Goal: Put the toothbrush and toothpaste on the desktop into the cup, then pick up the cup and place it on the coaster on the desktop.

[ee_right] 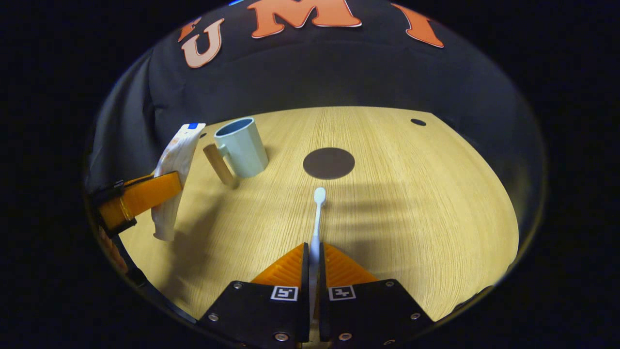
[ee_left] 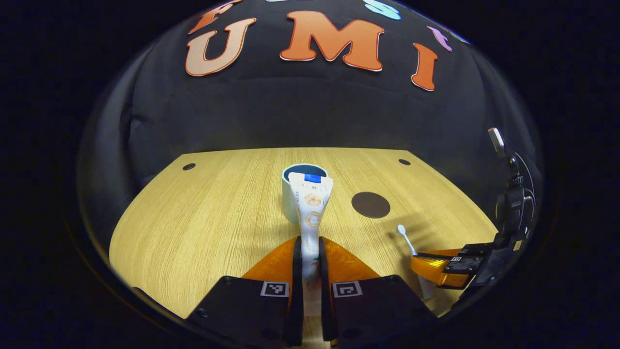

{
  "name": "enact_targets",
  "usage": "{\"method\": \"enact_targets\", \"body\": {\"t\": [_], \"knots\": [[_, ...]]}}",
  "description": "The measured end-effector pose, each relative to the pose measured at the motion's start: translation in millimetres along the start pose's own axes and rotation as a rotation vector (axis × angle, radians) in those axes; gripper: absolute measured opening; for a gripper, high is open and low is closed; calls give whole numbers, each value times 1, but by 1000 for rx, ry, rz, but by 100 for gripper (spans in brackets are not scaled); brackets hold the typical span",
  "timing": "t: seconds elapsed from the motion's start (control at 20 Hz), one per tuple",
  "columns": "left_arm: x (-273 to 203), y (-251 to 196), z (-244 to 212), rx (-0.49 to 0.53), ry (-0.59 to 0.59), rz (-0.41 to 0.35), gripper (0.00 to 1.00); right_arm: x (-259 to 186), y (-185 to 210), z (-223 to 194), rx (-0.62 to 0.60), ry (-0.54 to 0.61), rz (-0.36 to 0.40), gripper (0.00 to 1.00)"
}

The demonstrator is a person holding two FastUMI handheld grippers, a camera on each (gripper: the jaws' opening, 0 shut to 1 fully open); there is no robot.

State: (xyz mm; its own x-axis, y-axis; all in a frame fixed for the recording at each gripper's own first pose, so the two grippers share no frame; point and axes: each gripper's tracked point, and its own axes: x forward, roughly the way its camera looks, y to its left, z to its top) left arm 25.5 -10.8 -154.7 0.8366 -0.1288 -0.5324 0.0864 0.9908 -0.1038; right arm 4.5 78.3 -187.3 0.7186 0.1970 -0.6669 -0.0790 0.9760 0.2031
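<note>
Cup (ee_right: 240, 147) empty, toothpaste (ee_left: 311, 213) and toothbrush (ee_right: 317, 220) both gripper-held outside it.

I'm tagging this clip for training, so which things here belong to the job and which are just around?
Part of the job:
- toothpaste, clamped in the left gripper
- toothbrush, clamped in the right gripper
- cup, standing on the table
- coaster, bare

Just around:
- table
- holes in the table
- booth wall
</note>
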Motion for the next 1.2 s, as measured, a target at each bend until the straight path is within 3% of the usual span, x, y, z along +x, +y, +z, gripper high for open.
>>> {"method": "enact_targets", "body": {"t": [0.75, 1.05, 1.2], "knots": [[22, 2, 151, 31, -364, 8, 18, -16, -15, 91, -22, -258, 28, 8], [41, 10, 192, 10, -500, 14, 18, -9, -27, 105, -20, -295, 13, 8], [61, 11, 194, -19, -514, 5, 18, -5, -30, 107, -30, -309, 10, 8]]}}
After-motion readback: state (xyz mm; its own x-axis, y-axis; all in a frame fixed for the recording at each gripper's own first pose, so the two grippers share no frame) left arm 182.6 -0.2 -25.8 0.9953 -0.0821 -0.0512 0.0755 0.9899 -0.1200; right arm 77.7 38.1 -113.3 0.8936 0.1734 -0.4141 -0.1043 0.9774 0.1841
